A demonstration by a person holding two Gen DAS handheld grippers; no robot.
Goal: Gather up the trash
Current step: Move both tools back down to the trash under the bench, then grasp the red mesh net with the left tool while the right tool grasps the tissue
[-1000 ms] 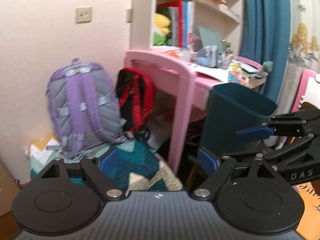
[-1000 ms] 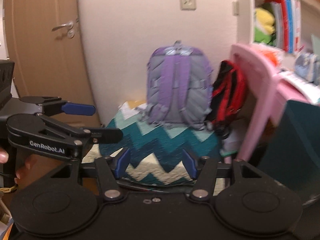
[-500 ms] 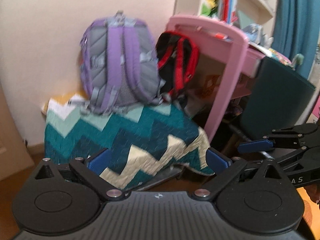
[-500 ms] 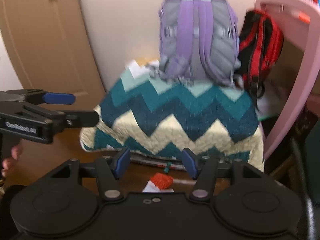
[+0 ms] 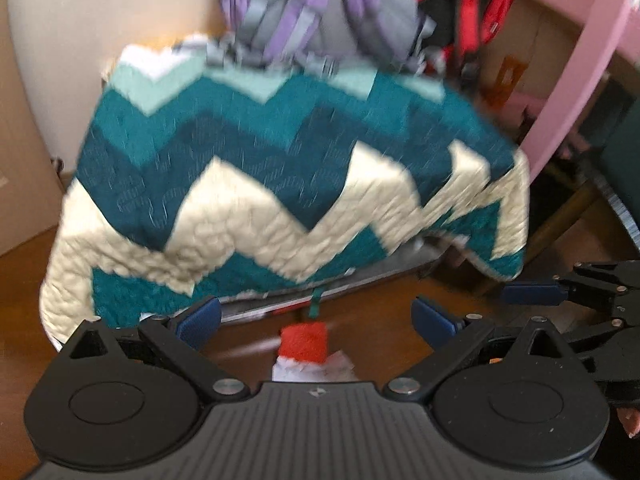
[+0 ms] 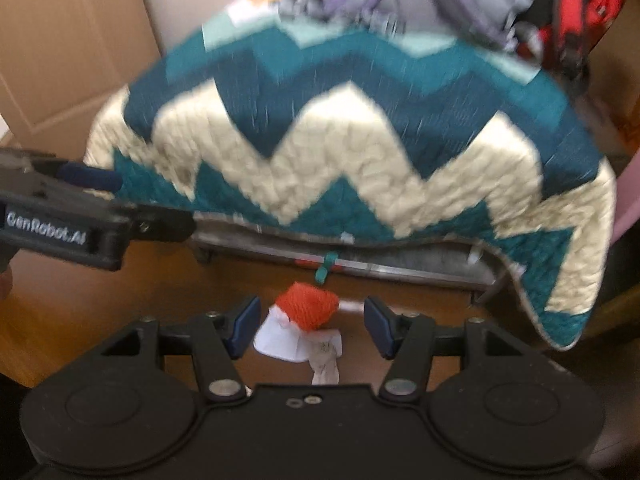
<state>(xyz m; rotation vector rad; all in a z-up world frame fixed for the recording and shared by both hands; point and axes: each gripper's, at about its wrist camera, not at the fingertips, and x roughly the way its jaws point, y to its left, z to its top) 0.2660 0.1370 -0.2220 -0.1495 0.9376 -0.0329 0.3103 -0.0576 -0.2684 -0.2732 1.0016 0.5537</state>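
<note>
A red net-like wad (image 6: pixel 308 310) lies on a white crumpled paper (image 6: pixel 296 342) on the brown wooden floor, just in front of the quilt's hanging edge. My right gripper (image 6: pixel 312 323) hovers over it, open, with the wad seen in the gap between its blue pads and untouched. My left gripper (image 5: pixel 316 317) is open wide, and the same red wad (image 5: pixel 304 344) and paper (image 5: pixel 312 370) show low between its fingers. Each gripper appears in the other's view: the right gripper (image 5: pixel 552 316) at the right edge, the left gripper (image 6: pixel 136 200) at the left edge.
A teal, navy and cream zigzag quilt (image 5: pixel 280 184) drapes over a low metal frame (image 6: pixel 400 268). A purple-grey backpack (image 5: pixel 320 12) and a red-black backpack (image 5: pixel 468 12) rest behind it. A pink desk leg (image 5: pixel 576 80) stands at the right, a wooden door (image 6: pixel 60 40) at the left.
Both grippers have dropped toward the floor and tilted downward. The wall and shelves left the views, and the red wad and paper came into sight between the fingers. The left jaws widened slightly.
</note>
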